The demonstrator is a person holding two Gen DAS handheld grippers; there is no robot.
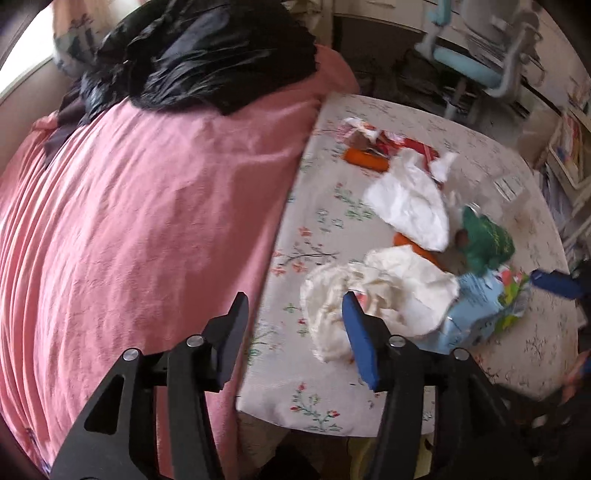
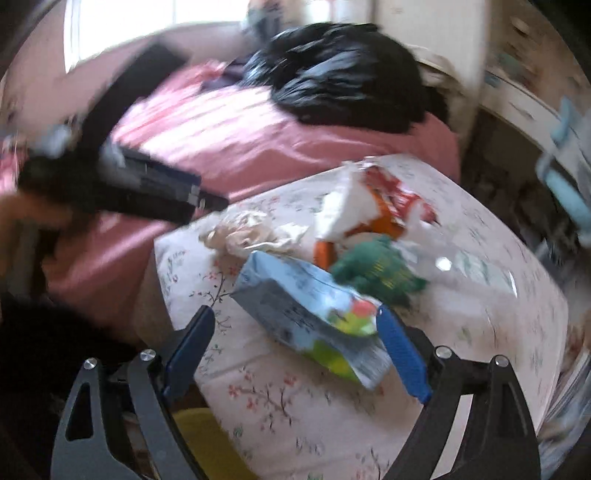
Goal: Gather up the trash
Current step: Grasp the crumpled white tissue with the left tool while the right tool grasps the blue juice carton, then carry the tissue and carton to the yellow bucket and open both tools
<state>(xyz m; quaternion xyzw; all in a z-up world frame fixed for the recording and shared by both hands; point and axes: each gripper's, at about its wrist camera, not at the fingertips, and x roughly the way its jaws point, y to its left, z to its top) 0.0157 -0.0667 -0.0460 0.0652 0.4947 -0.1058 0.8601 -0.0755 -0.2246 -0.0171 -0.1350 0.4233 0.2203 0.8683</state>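
Observation:
Trash lies piled on a floral sheet point(image 1: 325, 221): crumpled cream paper point(image 1: 388, 288), a white sheet point(image 1: 410, 199), a green wrapper point(image 1: 487, 240), a light blue packet point(image 1: 472, 306), an orange piece point(image 1: 365, 158) and a red-white wrapper point(image 1: 399, 144). A black trash bag point(image 1: 207, 55) rests far back on the pink blanket. My left gripper point(image 1: 295, 306) hovers open at the sheet's edge, its right finger in front of the cream paper, nothing gripped. My right gripper point(image 2: 295, 314) is open wide over the light blue packet point(image 2: 295, 295), which lies between the fingers without being pinched.
The pink blanket point(image 1: 147, 221) covers the left of the bed. A light blue chair point(image 1: 476, 62) and shelves point(image 1: 565, 155) stand beyond the bed on the right. A window point(image 2: 147, 29) is at the back. The other gripper point(image 2: 147, 184) shows blurred at left in the right wrist view.

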